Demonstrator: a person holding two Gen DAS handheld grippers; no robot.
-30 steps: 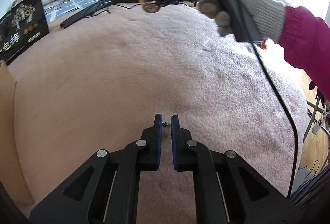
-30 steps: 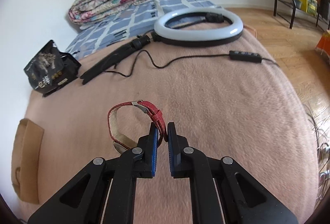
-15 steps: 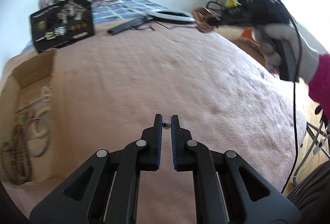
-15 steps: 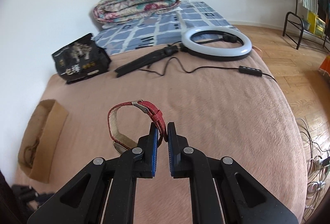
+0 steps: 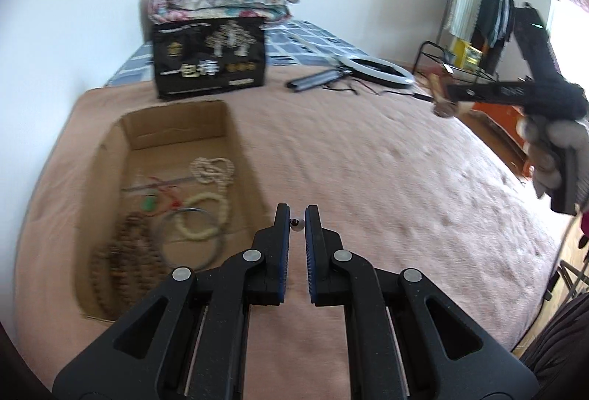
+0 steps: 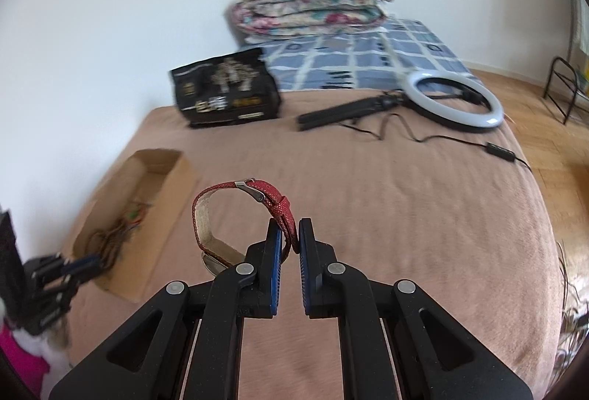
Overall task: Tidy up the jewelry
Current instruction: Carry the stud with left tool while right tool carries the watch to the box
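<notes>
My left gripper (image 5: 296, 216) is shut on a tiny white-bead earring (image 5: 298, 224), just right of the open cardboard box (image 5: 176, 116) on the pink blanket. The box holds brown beads (image 5: 121, 260), a cream bead necklace (image 5: 217, 175) and a thin hoop. My right gripper (image 6: 291, 227) is shut on the strap of a red watch (image 6: 272, 195), whose loop hangs to its left. In the left wrist view a gloved hand holds the right gripper (image 5: 452, 92) and watch (image 5: 440, 105) high at the right. The right wrist view shows the box (image 6: 173, 186) far left, with the left gripper (image 6: 77, 264) at its near end.
A black printed bag (image 5: 210, 57) stands behind the box, with a folded floral quilt (image 5: 221, 0) behind that. A ring light (image 6: 452, 98) with tripod and cable lies at the blanket's far right. The white wall is close on the left; wooden floor and a rack lie to the right.
Both views have swung left and both hands have risen. The cardboard box, at the edge before, now fills the left side of the left wrist view. Both grips are unchanged.
</notes>
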